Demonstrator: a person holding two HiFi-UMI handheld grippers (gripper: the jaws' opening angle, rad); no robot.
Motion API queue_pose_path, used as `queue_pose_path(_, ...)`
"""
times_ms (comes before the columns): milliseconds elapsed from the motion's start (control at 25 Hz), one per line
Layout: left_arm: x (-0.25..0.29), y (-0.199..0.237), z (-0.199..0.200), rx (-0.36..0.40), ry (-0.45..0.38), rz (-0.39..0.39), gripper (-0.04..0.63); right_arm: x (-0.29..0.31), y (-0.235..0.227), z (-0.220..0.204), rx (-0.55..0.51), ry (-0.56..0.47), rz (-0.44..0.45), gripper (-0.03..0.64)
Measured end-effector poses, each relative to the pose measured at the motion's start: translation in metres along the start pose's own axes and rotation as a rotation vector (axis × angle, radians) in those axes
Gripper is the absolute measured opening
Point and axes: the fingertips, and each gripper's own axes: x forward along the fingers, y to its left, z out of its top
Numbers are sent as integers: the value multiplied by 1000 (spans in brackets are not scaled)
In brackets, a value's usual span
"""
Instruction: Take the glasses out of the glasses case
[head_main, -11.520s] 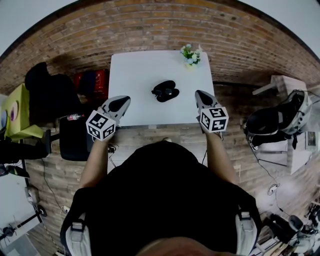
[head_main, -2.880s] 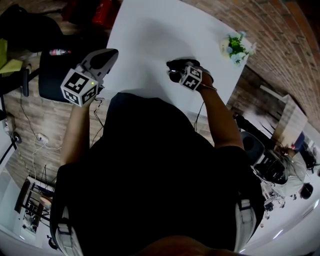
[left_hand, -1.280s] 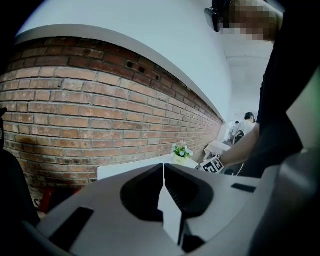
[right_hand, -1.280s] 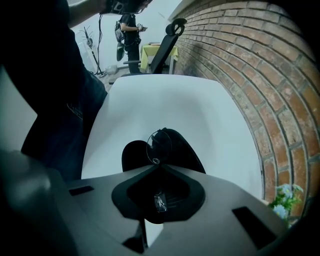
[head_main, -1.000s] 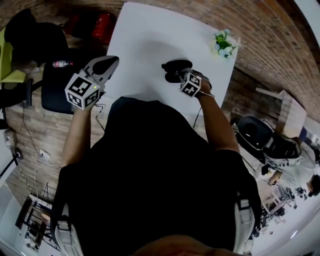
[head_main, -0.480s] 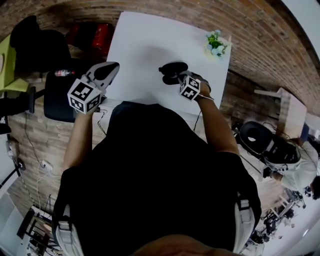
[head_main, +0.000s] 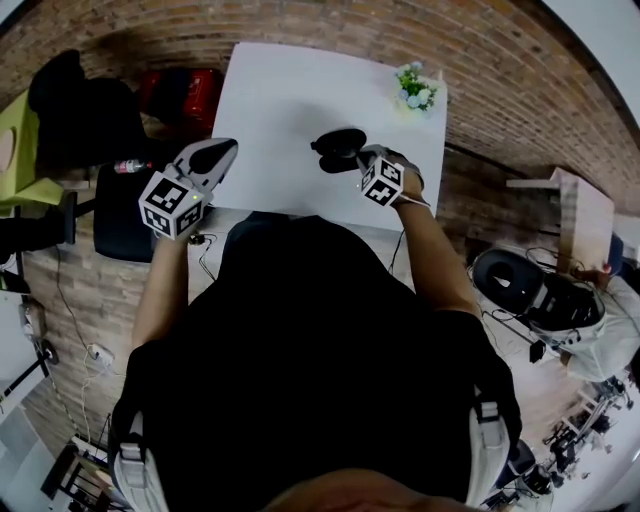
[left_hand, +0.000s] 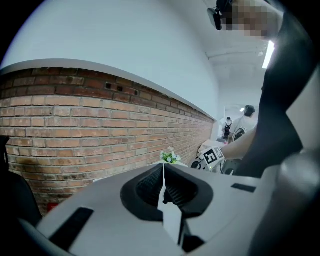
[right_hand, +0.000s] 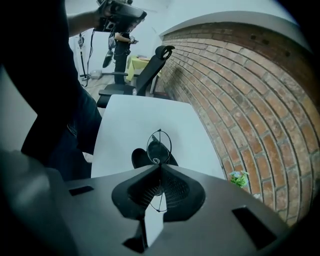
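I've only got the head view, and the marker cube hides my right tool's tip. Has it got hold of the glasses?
Observer: Yes, the right tool is shut on the thin wire frame of the glasses.
Operator: What sticks out past the tip?
Observer: One round rim, with the open case on the table behind it.
Operator: And my left tool?
Observer: The left tool is shut on nothing, pointing at the brick wall.

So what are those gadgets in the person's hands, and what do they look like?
They are grey, beak-shaped tools. The left gripper and the right gripper each carry a white cube printed with black square markers. Inside, the jaws have black ribbed pads. The person wears a black top that leaves the forearms uncovered.
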Motion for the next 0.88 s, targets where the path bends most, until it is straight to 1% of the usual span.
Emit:
queue_pose_path(400, -2, -41, 3, 39, -6, -44, 15, -44, -1, 9, 55, -71, -96, 23)
queue_pose_path(720, -10, -71, 0, 58, -1, -66, 16, -82, -2, 20, 61, -128, -162, 23)
queue_pose_path(880, -14, -80, -4, 60, 3, -63, 15, -102, -2, 26, 64, -162, -193, 23)
